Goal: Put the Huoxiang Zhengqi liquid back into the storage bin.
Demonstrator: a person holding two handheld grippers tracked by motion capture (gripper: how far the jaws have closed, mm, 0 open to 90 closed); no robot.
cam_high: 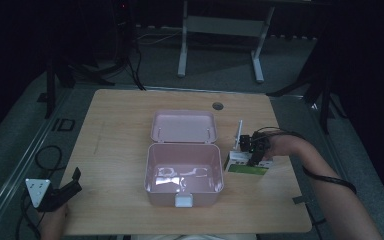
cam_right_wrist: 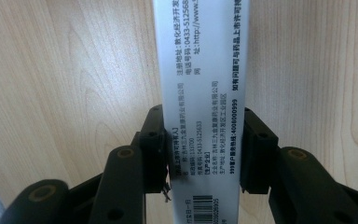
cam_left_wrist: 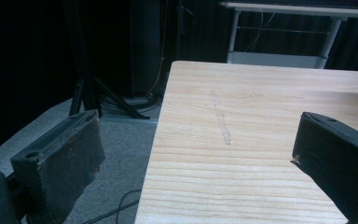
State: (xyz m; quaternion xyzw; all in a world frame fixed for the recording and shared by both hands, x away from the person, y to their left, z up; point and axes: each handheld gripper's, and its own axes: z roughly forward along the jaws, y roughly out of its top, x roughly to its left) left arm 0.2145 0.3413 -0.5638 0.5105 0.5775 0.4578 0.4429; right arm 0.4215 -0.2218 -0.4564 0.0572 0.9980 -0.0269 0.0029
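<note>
In the high view, an open pink storage box [cam_high: 184,172] is seen at the middle of the wooden table [cam_high: 120,125], its lid folded back away from the person. Just to its right, a white-and-green medicine carton [cam_high: 246,165] lies on the tabletop, and the right gripper [cam_high: 254,159] is brought down onto it from above, the forearm reaching in from the lower right. The carton is judged to be taken up for placing in the box, which would explain why the lid is left open. The left gripper [cam_high: 75,181] is held apart at the table's near left corner, well away from the work, apparently kept out of the way.

In the left gripper view, the left gripper [cam_left_wrist: 196,154] is seen with its jaws spread wide and nothing between them; bare wood grain, a faint scuff mark on the tabletop, and the table's left edge are shown beyond.

In the right gripper view, the medicine carton [cam_right_wrist: 200,93] is clasped across its narrow white printed side by the right gripper [cam_right_wrist: 203,154], both jaws pressed flat to it, so that a firm, square hold is had for lifting.

The tabletop is pale, clean wood. The room is dim; a grey floor, cables, dark stands and a white table frame [cam_high: 220,30] are made out behind.
</note>
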